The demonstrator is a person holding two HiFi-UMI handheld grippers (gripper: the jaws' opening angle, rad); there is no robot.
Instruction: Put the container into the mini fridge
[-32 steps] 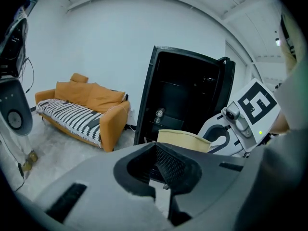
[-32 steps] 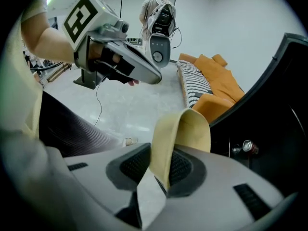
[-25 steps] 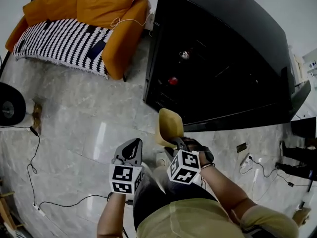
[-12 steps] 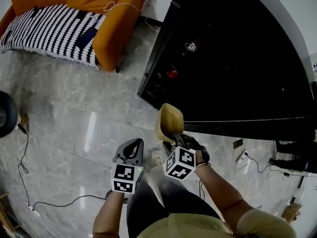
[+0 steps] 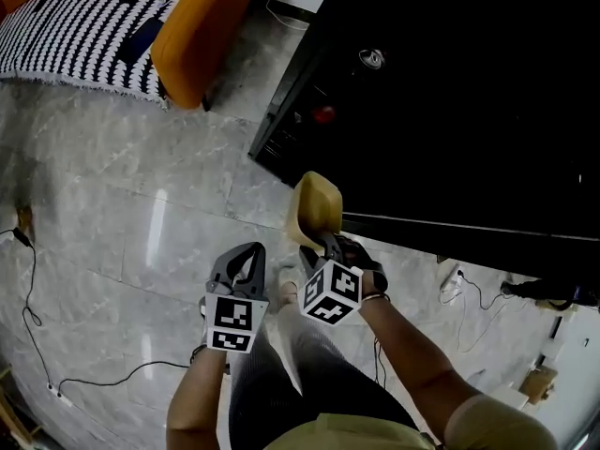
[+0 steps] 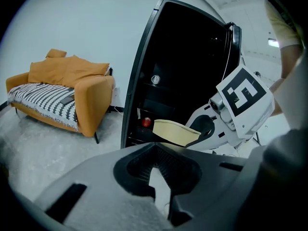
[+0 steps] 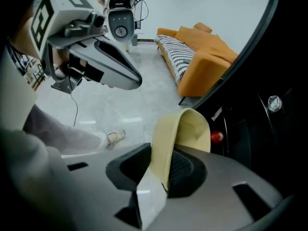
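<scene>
Before the mini fridge, right hand-held gripper gripping beige container

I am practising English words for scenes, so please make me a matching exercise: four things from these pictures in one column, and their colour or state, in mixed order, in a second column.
1 container
2 sofa
3 fridge
4 left gripper

a orange
b black
c empty
d held by the right gripper

Pairs: 1-d, 2-a, 3-b, 4-c
</scene>
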